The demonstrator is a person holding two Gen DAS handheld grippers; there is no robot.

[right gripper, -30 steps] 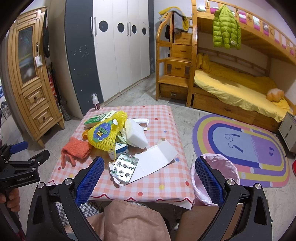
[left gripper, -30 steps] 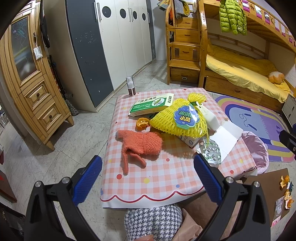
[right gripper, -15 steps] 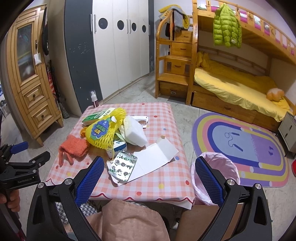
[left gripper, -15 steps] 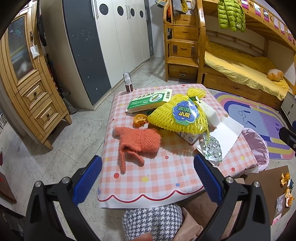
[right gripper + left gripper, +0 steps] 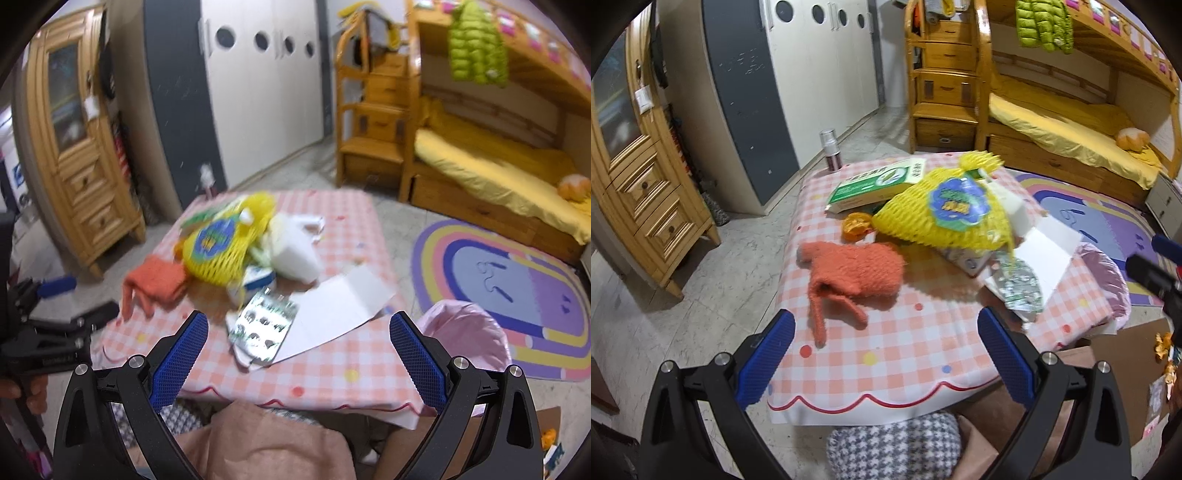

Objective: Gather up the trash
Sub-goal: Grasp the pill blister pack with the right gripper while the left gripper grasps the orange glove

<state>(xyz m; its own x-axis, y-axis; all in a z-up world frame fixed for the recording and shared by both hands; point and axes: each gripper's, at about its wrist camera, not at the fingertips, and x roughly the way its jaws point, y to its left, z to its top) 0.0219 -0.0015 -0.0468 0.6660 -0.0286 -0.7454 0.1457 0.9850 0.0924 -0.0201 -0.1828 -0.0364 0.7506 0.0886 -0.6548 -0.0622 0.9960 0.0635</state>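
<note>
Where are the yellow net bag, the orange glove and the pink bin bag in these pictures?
Yellow net bag point(image 5: 945, 218): left wrist view, on its round blue label.
Orange glove point(image 5: 858, 269): left wrist view, on the fuzzy palm.
Pink bin bag point(image 5: 465, 332): right wrist view, on its open rim beside the table.

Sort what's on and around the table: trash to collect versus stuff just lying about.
Likely for the job:
yellow net bag
blister pack
opened white carton
orange peel
pink-lined bin

Probably just lying about:
orange knit glove
green box
spray bottle
</note>
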